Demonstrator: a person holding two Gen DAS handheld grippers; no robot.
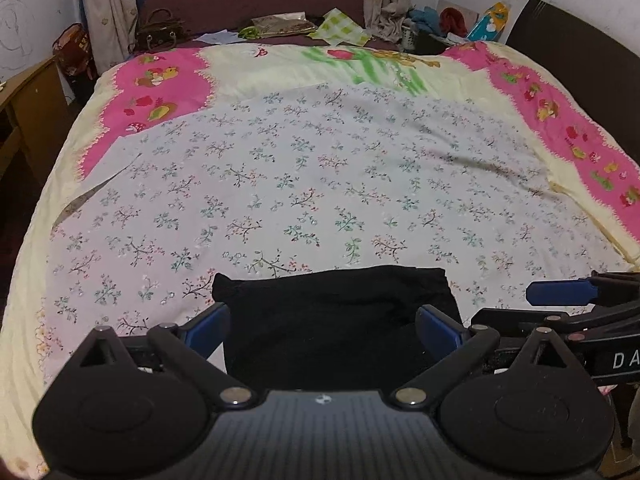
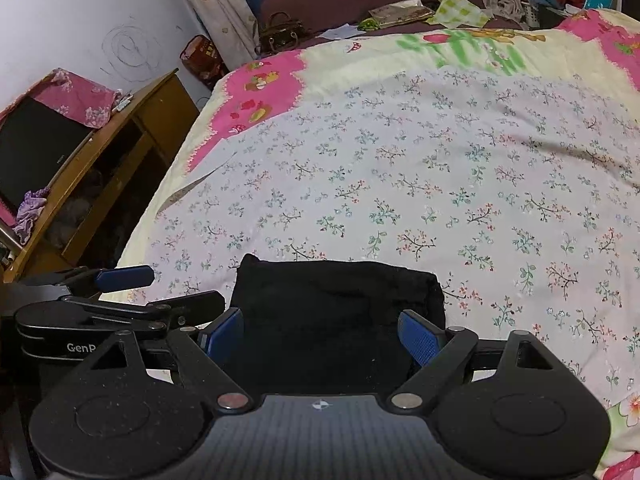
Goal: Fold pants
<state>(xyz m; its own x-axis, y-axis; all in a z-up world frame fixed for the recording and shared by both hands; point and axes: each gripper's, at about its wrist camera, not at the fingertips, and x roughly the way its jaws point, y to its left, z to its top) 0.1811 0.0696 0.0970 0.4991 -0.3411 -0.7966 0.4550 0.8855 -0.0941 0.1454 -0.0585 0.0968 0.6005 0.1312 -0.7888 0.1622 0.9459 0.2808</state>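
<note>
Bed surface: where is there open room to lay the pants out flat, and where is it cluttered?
Open: the floral sheet beyond the black pants, between the pink quilt borders. Crowded: the headboard end, with a handbag and papers. Both grippers flank the pants.

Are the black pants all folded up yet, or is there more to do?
Nearly done, it looks like. The black pants already lie as a compact rectangle on the floral sheet. Nothing is in hand: the left hand-held gripper and right hand-held gripper are both open above the bundle. What's left may be one last fold or tidy.
</note>
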